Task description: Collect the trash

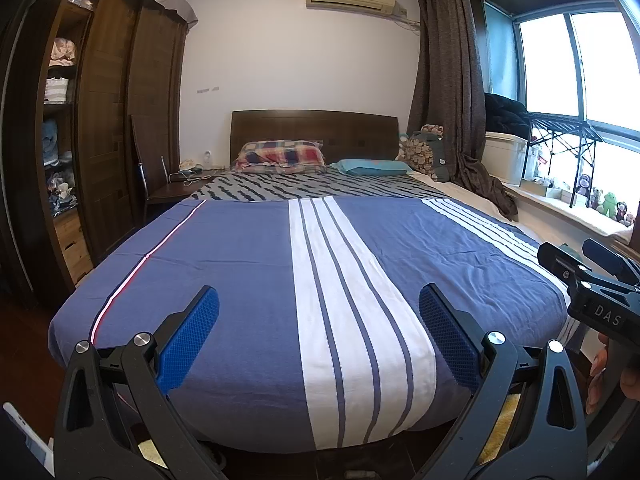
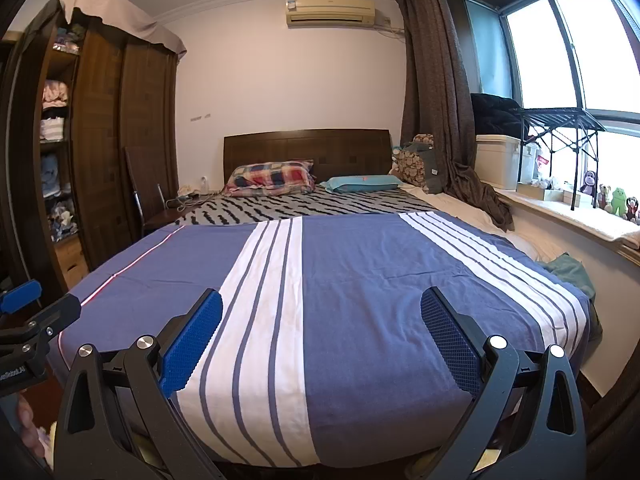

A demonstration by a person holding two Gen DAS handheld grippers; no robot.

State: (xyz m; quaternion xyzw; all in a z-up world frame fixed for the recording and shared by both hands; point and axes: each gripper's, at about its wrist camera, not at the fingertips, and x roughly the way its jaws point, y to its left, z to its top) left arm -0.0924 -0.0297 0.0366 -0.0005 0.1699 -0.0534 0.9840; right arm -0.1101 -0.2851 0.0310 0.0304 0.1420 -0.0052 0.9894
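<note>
Bedding fills the space ahead of both claws: a blue bedspread (image 1: 240, 264) with white stripes lies flat over the bed (image 2: 308, 148). The left claw (image 1: 319, 340) is released, its blue pads spread wide with nothing between them, poised over the foot of the bed. The right claw (image 2: 321, 340) is likewise released and bare, just beside the left one. No trash can be made out on the bedspread. Beyond the right claw, to its right, a green cloth (image 2: 570, 272) lies crumpled at the bed's edge below the windowsill (image 2: 560, 216).
</note>
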